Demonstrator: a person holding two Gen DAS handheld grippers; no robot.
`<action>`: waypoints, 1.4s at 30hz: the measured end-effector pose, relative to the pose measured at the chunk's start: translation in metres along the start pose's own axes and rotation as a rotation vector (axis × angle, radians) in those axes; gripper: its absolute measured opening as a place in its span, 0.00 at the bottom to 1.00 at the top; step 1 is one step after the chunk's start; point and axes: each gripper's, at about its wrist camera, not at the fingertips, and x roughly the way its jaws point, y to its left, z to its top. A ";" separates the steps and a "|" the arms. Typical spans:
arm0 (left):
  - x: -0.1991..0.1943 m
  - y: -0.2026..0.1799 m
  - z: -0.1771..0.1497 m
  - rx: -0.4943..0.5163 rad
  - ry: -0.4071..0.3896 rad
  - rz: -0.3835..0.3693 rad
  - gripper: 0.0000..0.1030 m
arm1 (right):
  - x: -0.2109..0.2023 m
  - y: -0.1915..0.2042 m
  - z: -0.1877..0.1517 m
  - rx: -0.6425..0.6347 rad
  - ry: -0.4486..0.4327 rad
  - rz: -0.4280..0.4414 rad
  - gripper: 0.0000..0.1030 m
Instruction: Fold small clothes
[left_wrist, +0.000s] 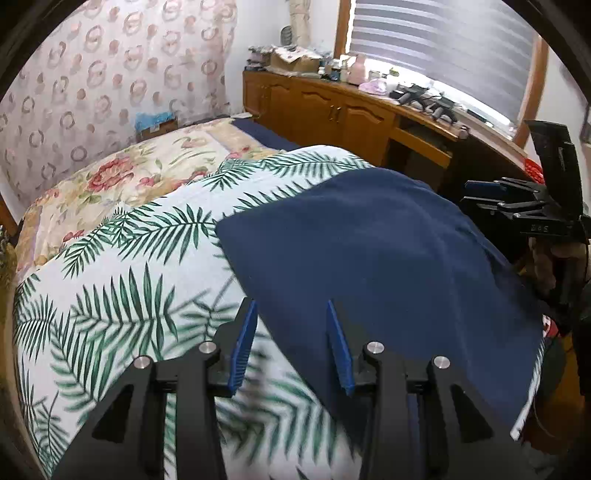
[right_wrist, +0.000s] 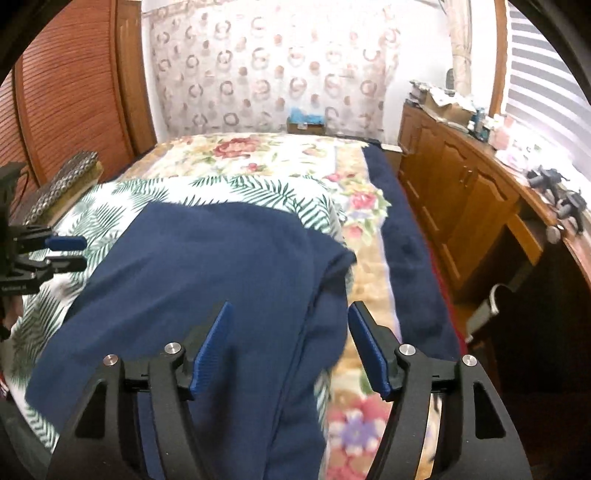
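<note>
A navy blue garment (left_wrist: 369, 258) lies spread on a white palm-leaf cloth (left_wrist: 122, 266) on the bed. My left gripper (left_wrist: 291, 306) is open and empty, hovering over the garment's near left edge. In the right wrist view the garment (right_wrist: 207, 266) shows a folded layer with a seam along its right side. My right gripper (right_wrist: 290, 308) is open and empty above that right edge. The right gripper also shows in the left wrist view (left_wrist: 480, 194), beside the garment's far right. The left gripper shows in the right wrist view (right_wrist: 79, 253) at the garment's left.
A floral bedspread (right_wrist: 266, 151) covers the bed, with a navy blanket strip (right_wrist: 406, 258) along its right side. A wooden cabinet (left_wrist: 332, 107) with clutter on top runs under the window. A wooden slatted door (right_wrist: 74, 92) stands left of the bed.
</note>
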 end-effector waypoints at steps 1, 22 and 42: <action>0.004 0.002 0.003 -0.006 0.005 0.002 0.36 | 0.010 -0.004 0.005 0.008 0.008 0.012 0.66; 0.059 0.048 0.036 -0.158 0.039 -0.052 0.36 | 0.096 -0.056 0.032 0.132 0.096 0.200 0.51; 0.063 0.058 0.040 -0.205 0.026 -0.115 0.24 | 0.091 -0.039 0.041 0.031 0.058 0.142 0.25</action>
